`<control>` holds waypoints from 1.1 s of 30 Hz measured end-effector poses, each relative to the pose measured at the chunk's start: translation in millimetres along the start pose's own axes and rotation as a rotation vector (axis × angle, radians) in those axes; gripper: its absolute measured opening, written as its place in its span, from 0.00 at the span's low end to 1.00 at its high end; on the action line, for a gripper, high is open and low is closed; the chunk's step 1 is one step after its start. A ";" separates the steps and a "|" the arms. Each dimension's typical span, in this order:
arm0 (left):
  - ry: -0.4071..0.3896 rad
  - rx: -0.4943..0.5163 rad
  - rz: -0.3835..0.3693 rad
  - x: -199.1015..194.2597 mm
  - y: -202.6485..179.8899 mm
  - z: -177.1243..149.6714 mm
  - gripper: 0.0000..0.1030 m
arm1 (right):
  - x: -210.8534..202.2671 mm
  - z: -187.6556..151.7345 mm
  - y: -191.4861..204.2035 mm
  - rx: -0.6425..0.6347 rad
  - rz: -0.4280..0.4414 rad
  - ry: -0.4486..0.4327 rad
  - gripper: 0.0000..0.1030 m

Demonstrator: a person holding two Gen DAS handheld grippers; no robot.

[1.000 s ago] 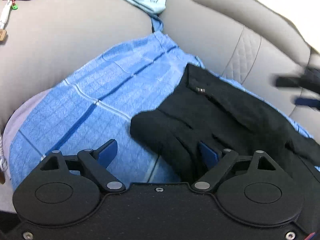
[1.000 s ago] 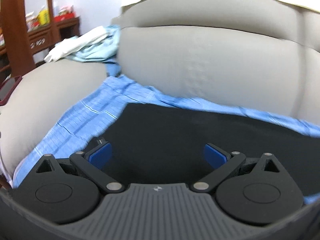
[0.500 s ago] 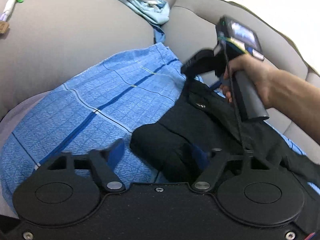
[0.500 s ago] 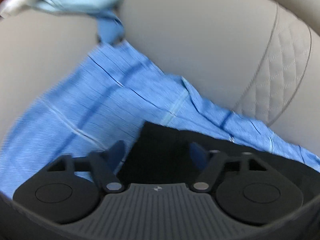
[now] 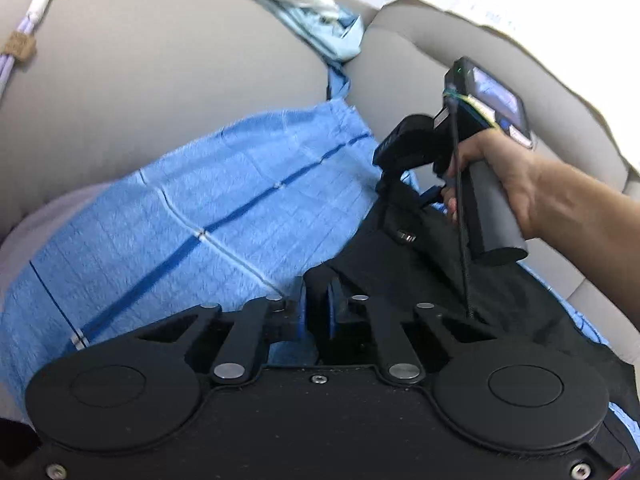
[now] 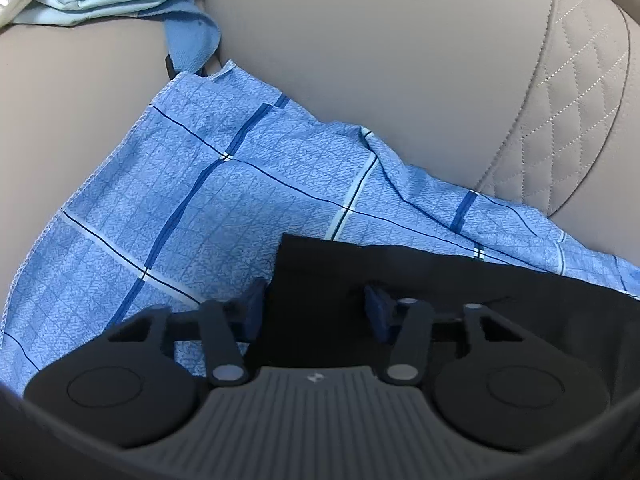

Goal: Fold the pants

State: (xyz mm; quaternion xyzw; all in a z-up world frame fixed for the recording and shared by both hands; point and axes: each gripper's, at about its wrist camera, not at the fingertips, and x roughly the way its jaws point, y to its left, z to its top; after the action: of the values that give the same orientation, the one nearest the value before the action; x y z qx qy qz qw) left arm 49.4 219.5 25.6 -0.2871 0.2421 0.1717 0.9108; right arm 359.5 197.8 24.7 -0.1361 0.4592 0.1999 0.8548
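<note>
The left gripper (image 5: 317,310) sits at the near edge, its blue pads (image 5: 332,308) drawn almost together and pinching a fold of the black pants (image 5: 400,276). The pants lie to the right on a blue checked cloth (image 5: 224,208) spread over a grey sofa (image 5: 152,92). Farther right, a hand (image 5: 500,172) holds the right gripper (image 5: 408,196), its tips down at the far corner of the pants, near a metal button (image 5: 406,236). White and pale blue laundry (image 5: 296,4) lies at the far end.
</note>
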 end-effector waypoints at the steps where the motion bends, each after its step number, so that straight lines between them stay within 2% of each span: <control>1: -0.016 -0.001 -0.002 -3.7 1.5 0.5 0.07 | -2.3 0.2 0.3 0.006 -0.004 -0.005 0.46; 3: -0.075 -0.006 0.004 -13.3 5.2 4.2 0.06 | -9.5 1.0 1.3 0.027 0.010 -0.033 0.36; 5: -0.130 -0.039 -0.008 -21.6 12.3 10.0 0.06 | -18.2 4.1 5.2 0.052 0.050 -0.066 0.33; 7: -0.133 -0.072 0.003 -24.1 22.0 15.5 0.07 | -26.5 8.9 14.8 0.058 0.097 -0.102 0.32; 11: -0.223 -0.065 0.111 -36.1 35.2 19.7 0.07 | -29.3 20.9 47.4 0.050 0.194 -0.110 0.32; 14: -0.268 -0.039 0.225 -38.0 41.6 22.9 0.07 | -24.0 26.1 80.5 0.021 0.259 -0.115 0.32; 16: -0.251 -0.034 0.290 -33.9 47.6 23.6 0.07 | -15.6 28.2 100.0 0.006 0.275 -0.113 0.34; 19: -0.213 -0.040 0.345 -26.3 54.7 24.6 0.10 | -6.1 25.3 109.5 0.029 0.272 -0.098 0.50; 21: -0.234 -0.036 0.369 -28.1 55.3 24.3 0.14 | -10.6 19.8 99.5 0.056 0.308 -0.115 0.64; 24: -0.289 -0.017 0.362 -33.7 51.4 23.9 0.39 | -30.8 10.6 66.9 0.073 0.365 -0.168 0.74; 28: -0.341 0.017 0.302 -41.3 40.3 20.3 0.49 | -70.3 -12.9 4.8 0.091 0.356 -0.238 0.82; 30: -0.375 0.022 0.274 -49.9 34.4 14.6 0.53 | -91.3 -37.2 -29.9 0.096 0.332 -0.270 0.86; 33: -0.403 0.049 0.202 -54.0 25.1 9.4 0.57 | -121.2 -91.7 -82.3 0.098 0.275 -0.310 0.88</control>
State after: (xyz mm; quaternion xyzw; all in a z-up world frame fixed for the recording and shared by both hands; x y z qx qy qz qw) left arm -3.3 235.3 50.5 -0.1993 0.0868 0.3099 0.9256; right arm 270.5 60.7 80.8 0.0020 0.3457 0.3103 0.8855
